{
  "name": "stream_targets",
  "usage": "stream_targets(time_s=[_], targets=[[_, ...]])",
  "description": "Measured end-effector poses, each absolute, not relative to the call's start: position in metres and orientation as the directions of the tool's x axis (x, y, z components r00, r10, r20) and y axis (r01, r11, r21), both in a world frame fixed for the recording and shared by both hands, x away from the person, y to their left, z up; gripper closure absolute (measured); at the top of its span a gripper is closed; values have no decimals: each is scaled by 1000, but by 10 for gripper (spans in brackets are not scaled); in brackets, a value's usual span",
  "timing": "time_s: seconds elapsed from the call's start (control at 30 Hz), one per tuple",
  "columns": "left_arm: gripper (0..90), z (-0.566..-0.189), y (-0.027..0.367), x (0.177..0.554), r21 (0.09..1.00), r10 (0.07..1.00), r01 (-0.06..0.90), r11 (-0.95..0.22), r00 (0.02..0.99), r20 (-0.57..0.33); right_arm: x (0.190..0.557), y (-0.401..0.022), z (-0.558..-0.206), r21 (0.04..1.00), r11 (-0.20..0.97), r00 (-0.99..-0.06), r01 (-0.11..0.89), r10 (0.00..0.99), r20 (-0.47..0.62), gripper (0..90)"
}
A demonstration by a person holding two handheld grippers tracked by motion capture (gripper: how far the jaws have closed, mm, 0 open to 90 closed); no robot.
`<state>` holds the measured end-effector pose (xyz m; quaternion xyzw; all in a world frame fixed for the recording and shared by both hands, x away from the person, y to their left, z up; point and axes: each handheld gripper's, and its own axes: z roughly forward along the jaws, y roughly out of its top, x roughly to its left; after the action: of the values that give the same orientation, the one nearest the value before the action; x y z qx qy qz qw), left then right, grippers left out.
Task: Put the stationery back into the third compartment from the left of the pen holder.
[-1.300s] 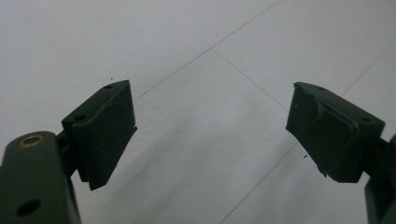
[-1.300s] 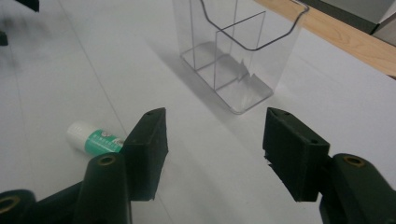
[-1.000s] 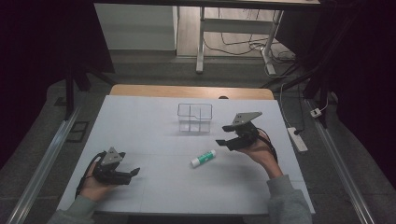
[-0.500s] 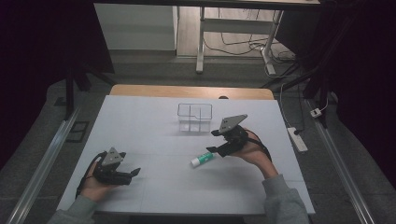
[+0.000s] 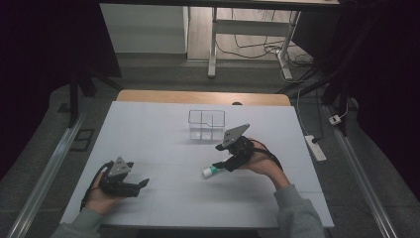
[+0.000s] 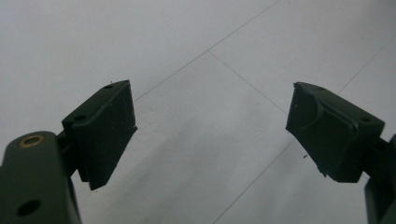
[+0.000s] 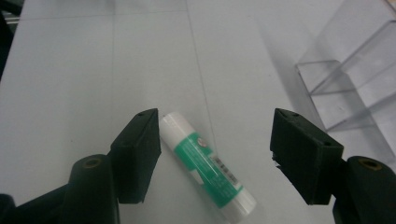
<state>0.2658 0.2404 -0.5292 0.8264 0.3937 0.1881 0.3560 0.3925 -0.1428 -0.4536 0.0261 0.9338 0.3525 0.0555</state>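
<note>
White table (image 5: 148, 129), clear box (image 5: 206, 125) behind; right gripper (image 7: 210, 154) open astride glue stick (image 7: 205, 163); best centred before closing; left gripper (image 6: 210, 135) open, empty.

No writing can be read anywhere here. The glue stick (image 7: 205, 163), low in the middle of the right gripper view, wears a green label with a small round emblem and some white marks, all too blurred to make out.
</note>
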Motion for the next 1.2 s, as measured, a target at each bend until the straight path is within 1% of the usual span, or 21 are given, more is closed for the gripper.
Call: stream_targets(time_s=[0.23, 0.5, 0.67, 0.7, 0.87, 0.93, 0.97, 1.07, 1.2], targets=[[152, -529, 240, 265, 736, 784, 516, -439, 620, 33, 390, -128, -459, 619, 785, -996, -36, 22, -86, 330], [152, -529, 239, 265, 736, 781, 514, -441, 624, 32, 385, -111, -474, 530, 844, -996, -87, -57, -73, 321], [152, -529, 239, 265, 737, 782, 515, -439, 622, 31, 386, -106, -482, 489, 867, -995, -94, -66, -75, 316], [151, -529, 239, 265, 736, 783, 516, -438, 621, 30, 386, -105, -484, 466, 878, -993, -105, -66, -99, 312], [151, -530, 239, 266, 732, 781, 517, -444, 624, 33, 386, -101, -487, 452, 884, -993, -115, -83, -90, 309], [151, -530, 238, 266, 730, 780, 518, -446, 625, 33, 385, -100, -488, 446, 887, -991, -120, -80, -109, 307], [151, -530, 238, 266, 729, 780, 519, -446, 625, 33, 385, -99, -489, 451, 885, -992, -118, -84, -94, 307], [150, -530, 238, 266, 729, 780, 519, -446, 624, 33, 387, -97, -493, 436, 892, -992, -120, -86, -96, 303], [150, -530, 238, 266, 728, 781, 520, -446, 624, 32, 388, -96, -497, 415, 900, -989, -135, -95, -115, 327]])
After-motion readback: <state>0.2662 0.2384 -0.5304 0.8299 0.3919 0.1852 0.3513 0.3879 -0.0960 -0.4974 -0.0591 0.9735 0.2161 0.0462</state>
